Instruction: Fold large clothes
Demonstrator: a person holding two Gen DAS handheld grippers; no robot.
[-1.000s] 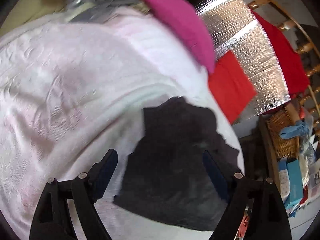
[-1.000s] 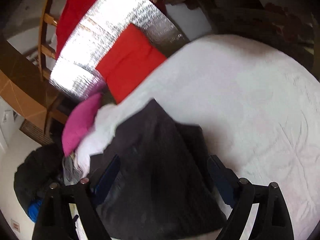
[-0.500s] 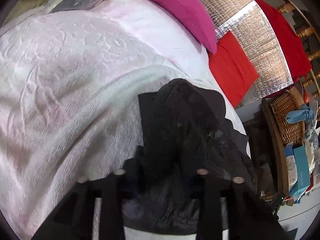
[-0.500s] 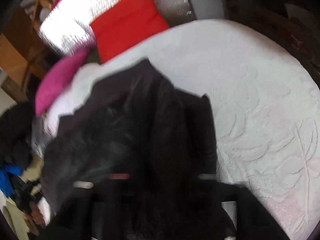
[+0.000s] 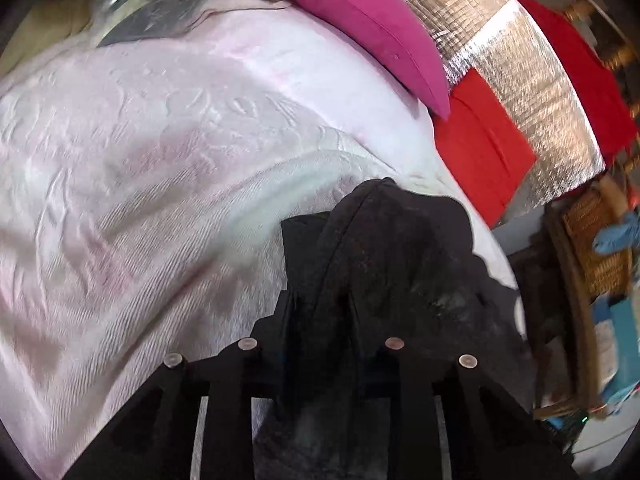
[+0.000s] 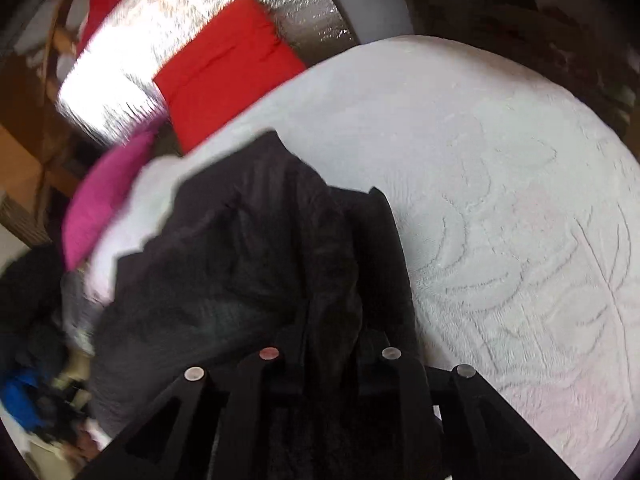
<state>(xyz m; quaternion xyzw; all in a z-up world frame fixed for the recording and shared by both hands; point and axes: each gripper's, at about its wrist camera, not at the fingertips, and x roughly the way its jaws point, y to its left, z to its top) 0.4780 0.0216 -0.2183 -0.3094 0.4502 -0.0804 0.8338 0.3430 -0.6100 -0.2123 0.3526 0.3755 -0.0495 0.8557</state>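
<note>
Your left gripper (image 5: 320, 364) and right gripper (image 6: 330, 364) have just closed on the limp black garment (image 5: 384, 264); it sags, so grip the edges.

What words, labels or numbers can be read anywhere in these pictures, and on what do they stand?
None can be read.
Teal boxes at the right edge of the left wrist view: any print on them is too blurred to read.
Black garment, white embossed bedspread, magenta cushion, red cushion, silver quilted foil sheet: no lettering visible, only a leaf pattern in the bedspread.
</note>
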